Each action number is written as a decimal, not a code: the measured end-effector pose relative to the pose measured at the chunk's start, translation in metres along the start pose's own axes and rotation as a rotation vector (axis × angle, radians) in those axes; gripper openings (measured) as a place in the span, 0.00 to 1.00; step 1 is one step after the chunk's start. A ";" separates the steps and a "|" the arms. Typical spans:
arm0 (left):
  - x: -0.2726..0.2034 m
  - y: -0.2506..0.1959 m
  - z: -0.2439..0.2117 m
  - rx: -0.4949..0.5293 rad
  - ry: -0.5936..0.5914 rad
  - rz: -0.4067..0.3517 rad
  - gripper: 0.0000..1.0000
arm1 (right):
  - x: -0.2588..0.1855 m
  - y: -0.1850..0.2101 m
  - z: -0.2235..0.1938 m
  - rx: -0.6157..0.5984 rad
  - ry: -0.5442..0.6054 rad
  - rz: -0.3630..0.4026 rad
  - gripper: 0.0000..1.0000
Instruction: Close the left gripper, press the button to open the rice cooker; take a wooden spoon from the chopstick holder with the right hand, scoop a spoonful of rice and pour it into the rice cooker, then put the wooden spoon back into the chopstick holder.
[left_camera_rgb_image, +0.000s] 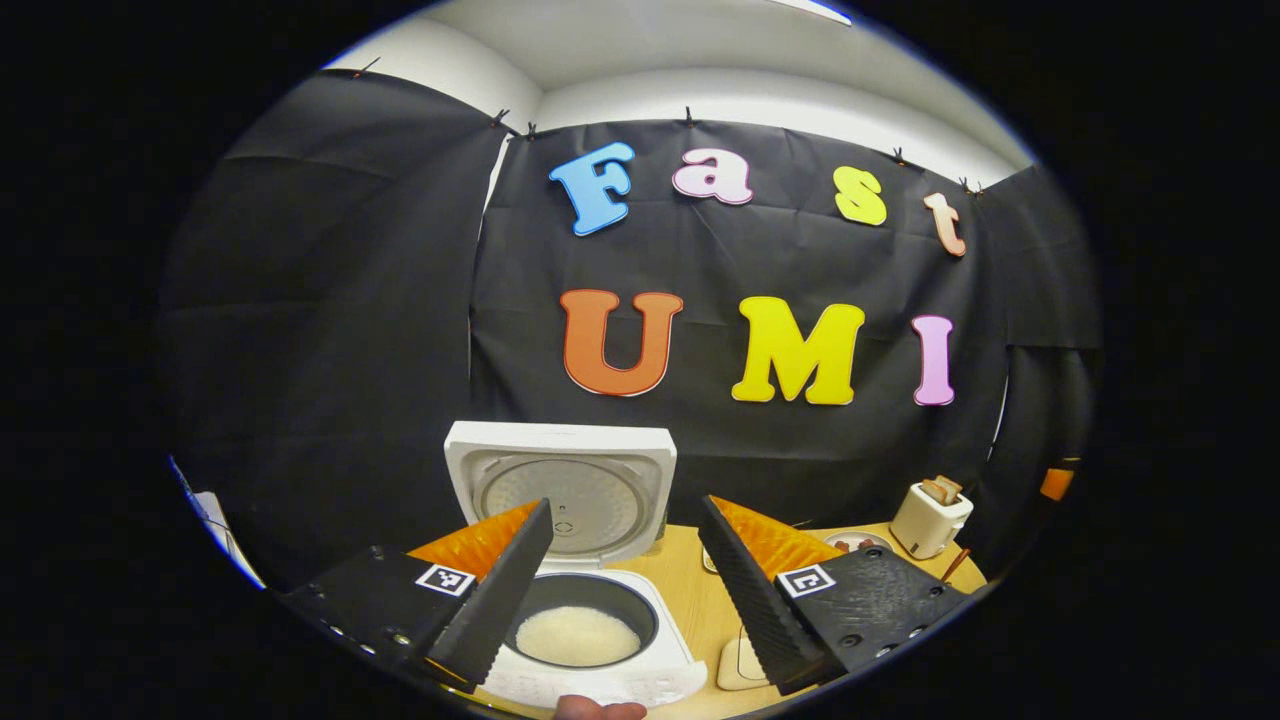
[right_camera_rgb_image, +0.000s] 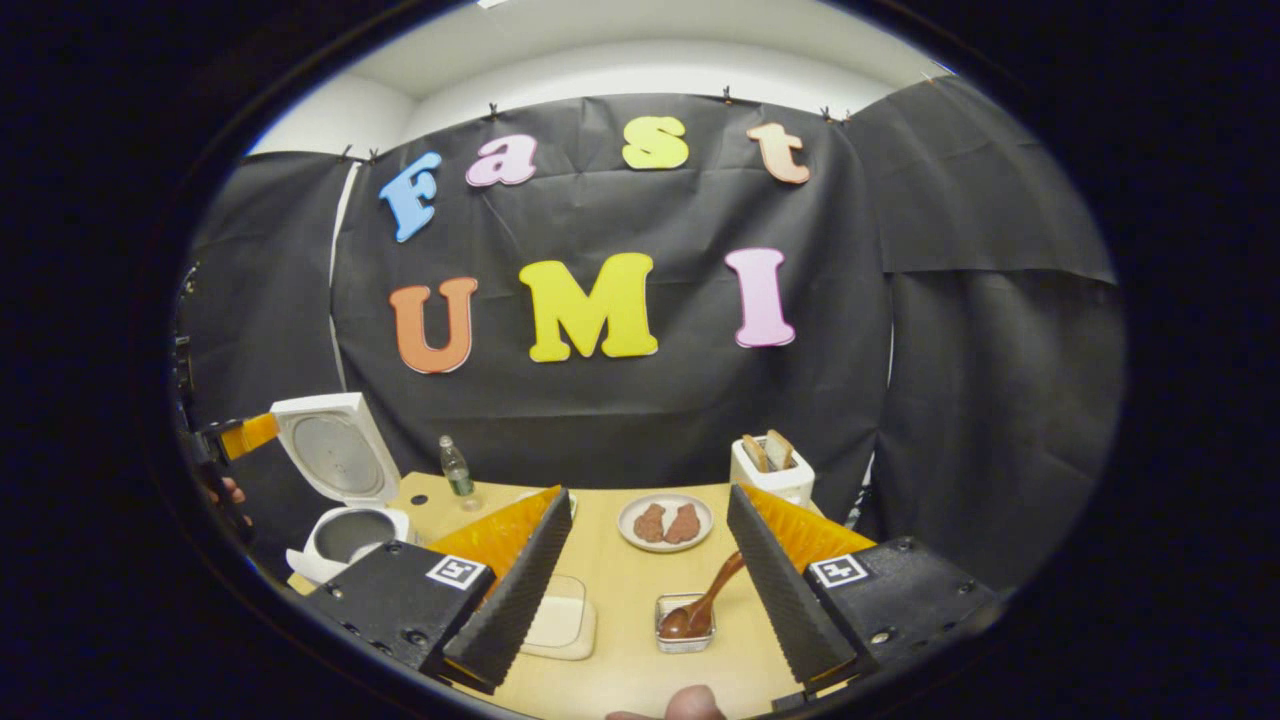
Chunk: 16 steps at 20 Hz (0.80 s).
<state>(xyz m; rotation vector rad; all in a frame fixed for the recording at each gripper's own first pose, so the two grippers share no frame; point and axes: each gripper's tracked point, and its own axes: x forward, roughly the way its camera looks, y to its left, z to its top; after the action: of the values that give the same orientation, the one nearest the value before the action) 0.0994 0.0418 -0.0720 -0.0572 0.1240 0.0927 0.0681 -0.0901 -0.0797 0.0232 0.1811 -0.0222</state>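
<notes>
Standing by the booth: a pale wooden table (right_camera_rgb_image: 620, 600) runs up against black cloth walls, with a white ceiling strip above. On the table in the right gripper view sit a toaster (right_camera_rgb_image: 771, 470) with two slices in it, a plate (right_camera_rgb_image: 665, 522) with two brown pieces, a small bottle (right_camera_rgb_image: 455, 468) and a flat pale dish (right_camera_rgb_image: 560, 625).

Now the spoon (right_camera_rgb_image: 703, 604): it sits just ahead of the right gripper (right_camera_rgb_image: 645, 590), between its fingers and a touch toward the right one, bowl down in a small clear holder (right_camera_rgb_image: 685, 623). Its handle leans up and to the right, so the long axis runs diagonally toward the right finger, not touching it as far as I can tell.

That gripper is spread wide, holding nothing, level over the near table edge, a fingertip of the person at the bottom rim.

Over to the cooker (left_camera_rgb_image: 590, 620): directly ahead of and below the left gripper (left_camera_rgb_image: 625, 570), lid (left_camera_rgb_image: 560, 490) upright and swung back toward the wall, rice (left_camera_rgb_image: 577, 636) in the dark pot. The left gripper is also spread apart, empty, its fingers straddling the cooker from above. From the right gripper view the cooker (right_camera_rgb_image: 345, 535) stands far left, with the left gripper (right_camera_rgb_image: 235, 438) and a hand (right_camera_rgb_image: 228, 490) beside the lid.
</notes>
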 end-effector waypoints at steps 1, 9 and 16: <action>-0.003 -0.004 0.002 0.001 -0.003 0.000 0.95 | 0.002 -0.009 -0.006 0.000 0.011 -0.002 0.97; -0.024 -0.038 0.012 -0.006 -0.021 0.027 0.94 | 0.057 -0.055 -0.096 0.050 0.195 0.032 1.00; -0.020 -0.055 0.013 0.011 0.021 0.062 0.94 | 0.127 -0.072 -0.190 0.124 0.419 0.089 1.00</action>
<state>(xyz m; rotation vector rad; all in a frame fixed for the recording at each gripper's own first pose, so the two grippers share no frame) 0.0865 -0.0135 -0.0540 -0.0431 0.1476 0.1537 0.1574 -0.1600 -0.2913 0.1598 0.5973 0.0614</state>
